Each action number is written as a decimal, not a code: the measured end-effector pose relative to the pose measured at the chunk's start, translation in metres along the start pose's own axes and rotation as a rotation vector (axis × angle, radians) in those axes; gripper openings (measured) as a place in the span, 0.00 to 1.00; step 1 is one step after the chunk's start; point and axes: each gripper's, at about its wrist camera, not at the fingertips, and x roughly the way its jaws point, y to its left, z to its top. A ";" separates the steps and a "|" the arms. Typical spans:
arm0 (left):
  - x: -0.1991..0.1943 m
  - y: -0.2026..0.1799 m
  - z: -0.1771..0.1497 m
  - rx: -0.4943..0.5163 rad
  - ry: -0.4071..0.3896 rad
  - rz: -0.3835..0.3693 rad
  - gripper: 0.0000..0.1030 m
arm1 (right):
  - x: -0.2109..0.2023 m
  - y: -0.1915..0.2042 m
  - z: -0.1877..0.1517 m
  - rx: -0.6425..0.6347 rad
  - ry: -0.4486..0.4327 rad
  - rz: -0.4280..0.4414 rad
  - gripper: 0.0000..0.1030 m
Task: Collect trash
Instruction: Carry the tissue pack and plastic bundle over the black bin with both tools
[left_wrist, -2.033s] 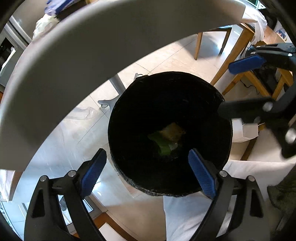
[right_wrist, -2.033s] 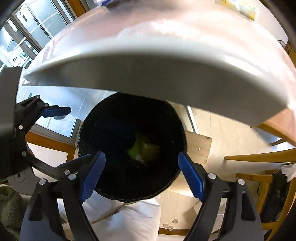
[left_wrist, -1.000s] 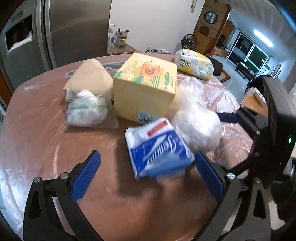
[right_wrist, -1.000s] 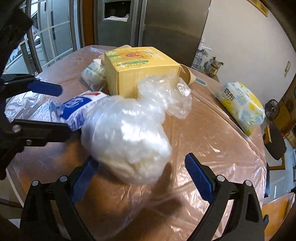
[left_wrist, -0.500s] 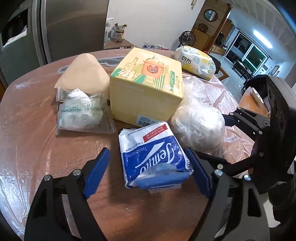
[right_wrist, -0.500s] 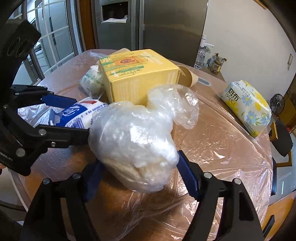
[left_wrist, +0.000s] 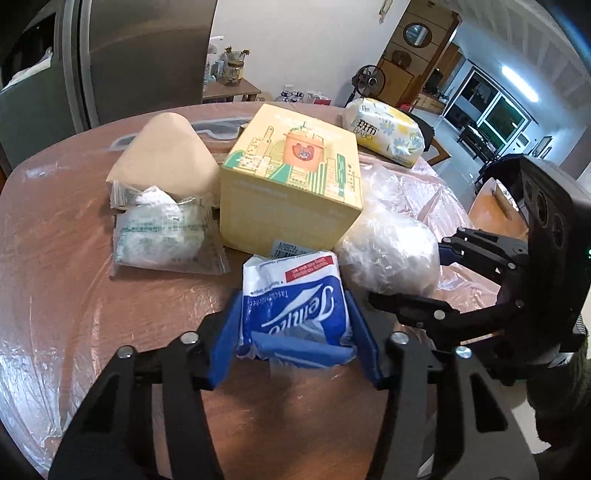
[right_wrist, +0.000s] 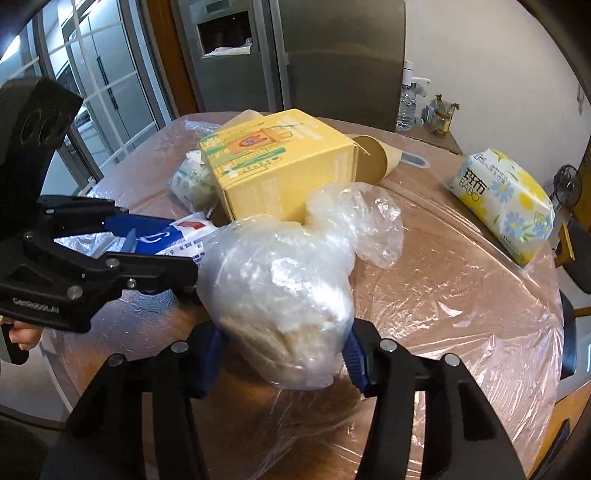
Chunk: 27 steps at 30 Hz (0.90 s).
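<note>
On the film-covered table (left_wrist: 55, 258), the left gripper (left_wrist: 295, 332) pinches a crinkled blue-white tissue pack (left_wrist: 295, 295); beside it the right gripper (right_wrist: 284, 350) squeezes a lumpy clear plastic bag (right_wrist: 280, 288); only its view shows the bag's knotted, puffed top

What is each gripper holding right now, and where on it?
Left gripper clamps the blue tissue pack by its sides; right gripper squeezes the clear plastic bag at its near lower sides.
</note>
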 end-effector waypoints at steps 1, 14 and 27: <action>-0.001 0.000 -0.001 0.001 -0.002 -0.003 0.51 | -0.003 0.000 -0.001 0.005 -0.008 0.004 0.50; -0.035 -0.007 -0.017 -0.002 -0.066 -0.009 0.48 | -0.034 -0.008 -0.016 0.068 -0.070 0.046 0.49; -0.050 -0.026 -0.060 0.011 -0.071 0.074 0.48 | -0.052 -0.001 -0.036 0.105 -0.081 0.074 0.49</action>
